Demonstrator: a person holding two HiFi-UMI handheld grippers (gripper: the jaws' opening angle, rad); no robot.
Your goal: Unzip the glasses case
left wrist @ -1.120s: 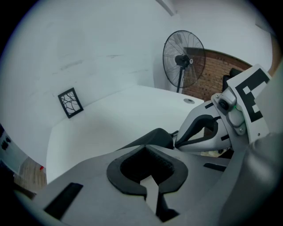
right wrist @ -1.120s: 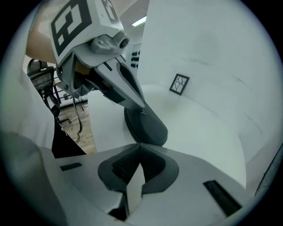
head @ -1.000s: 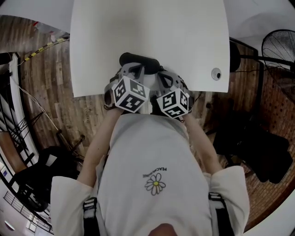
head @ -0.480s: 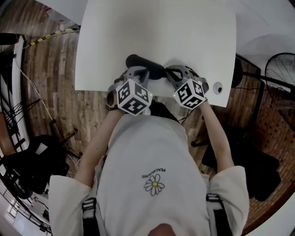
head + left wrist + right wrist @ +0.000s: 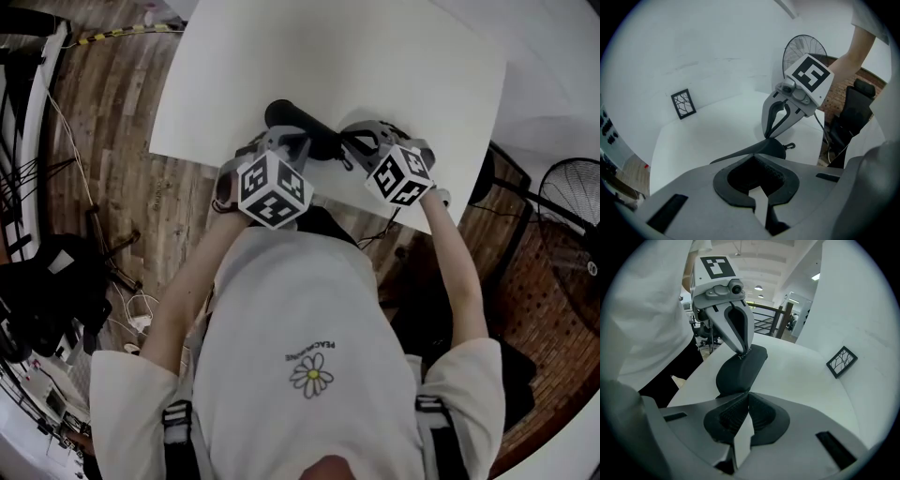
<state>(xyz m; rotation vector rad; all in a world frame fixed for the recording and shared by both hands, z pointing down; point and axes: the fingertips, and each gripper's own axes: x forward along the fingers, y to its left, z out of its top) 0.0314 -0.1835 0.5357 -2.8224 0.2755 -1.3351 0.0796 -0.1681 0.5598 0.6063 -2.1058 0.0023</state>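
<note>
A black glasses case (image 5: 302, 123) lies near the front edge of the white table (image 5: 375, 56). My left gripper (image 5: 287, 142) is shut and pinches the case's left end; the right gripper view shows its tips (image 5: 742, 352) on the far end of the case (image 5: 740, 371). My right gripper (image 5: 350, 148) is shut at the case's right end, on the zipper seam. Its tips (image 5: 767, 137) touch the top edge of the case (image 5: 776, 148), and the pull is hidden between them. A small loop (image 5: 790, 146) sticks out of the case beside them.
A small black-patterned square card (image 5: 841, 362) stands at the back of the table. A floor fan (image 5: 562, 216) and dark bags stand on the wooden floor to the right. The table's front edge runs just below both grippers.
My right gripper has moved rightward away from the left one and rolled, so the two marker cubes now sit apart. The left gripper has kept its place on the case.
</note>
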